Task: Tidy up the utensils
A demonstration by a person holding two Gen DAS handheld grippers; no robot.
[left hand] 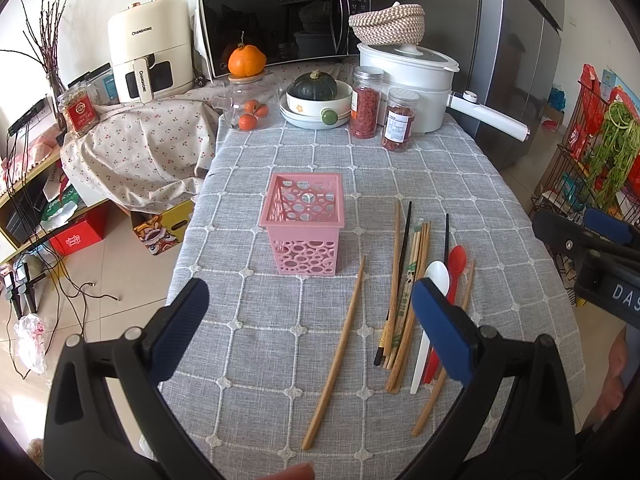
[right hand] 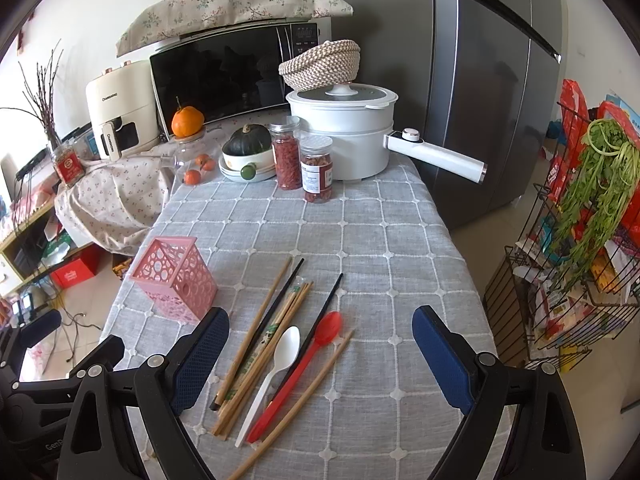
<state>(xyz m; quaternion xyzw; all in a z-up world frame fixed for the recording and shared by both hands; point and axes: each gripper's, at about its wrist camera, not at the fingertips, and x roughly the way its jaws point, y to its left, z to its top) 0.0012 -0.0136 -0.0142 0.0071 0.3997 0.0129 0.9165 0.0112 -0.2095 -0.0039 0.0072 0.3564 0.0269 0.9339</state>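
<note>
- Grippers: left gripper point(left hand: 310, 320) and right gripper point(right hand: 320, 356) both hover over the table with fingers spread wide, holding nothing.
- Pink basket point(left hand: 306, 224) stands upright on the grey checked tablecloth point(left hand: 248, 184).
- Chopsticks point(right hand: 266, 340), white spoon point(right hand: 276, 368) and red spoon point(right hand: 308, 364) lie loose just beside it, one bamboo chopstick point(left hand: 336, 356) slightly apart.

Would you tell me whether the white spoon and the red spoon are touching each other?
Cannot tell. In the right wrist view the white spoon and red spoon lie side by side, but no clear gap or contact shows.
</note>
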